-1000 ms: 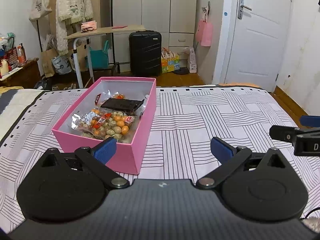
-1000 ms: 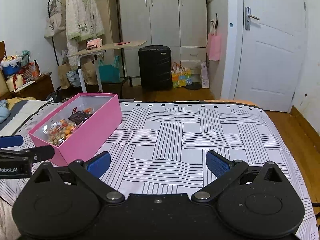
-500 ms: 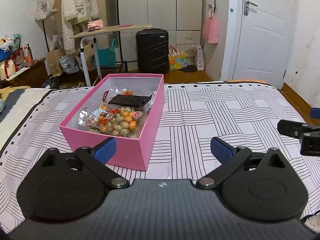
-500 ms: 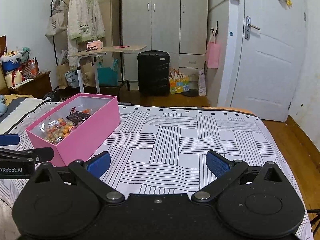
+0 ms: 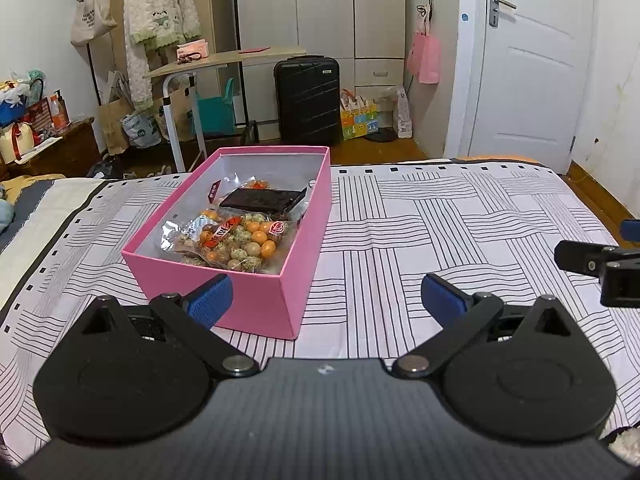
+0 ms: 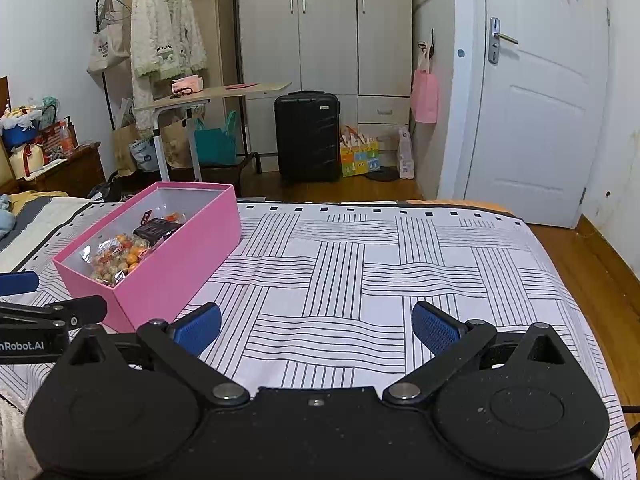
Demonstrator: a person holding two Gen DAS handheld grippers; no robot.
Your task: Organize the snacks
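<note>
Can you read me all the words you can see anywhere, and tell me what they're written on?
"nRobot.AI": white letters on the black left gripper body, cut off by the picture's left edge.
Red labels on the clear bags of round orange and speckled snacks in the pink cardboard box: too small to read.
Beige tote bag on the clothes rack: print too blurred to read.

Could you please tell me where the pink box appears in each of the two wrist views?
Left wrist: pink box sits centre-left, just beyond the left finger.
Right wrist: pink box lies at the left, mid-height.
Shared landmark: black suitcase by the wardrobe.
</note>
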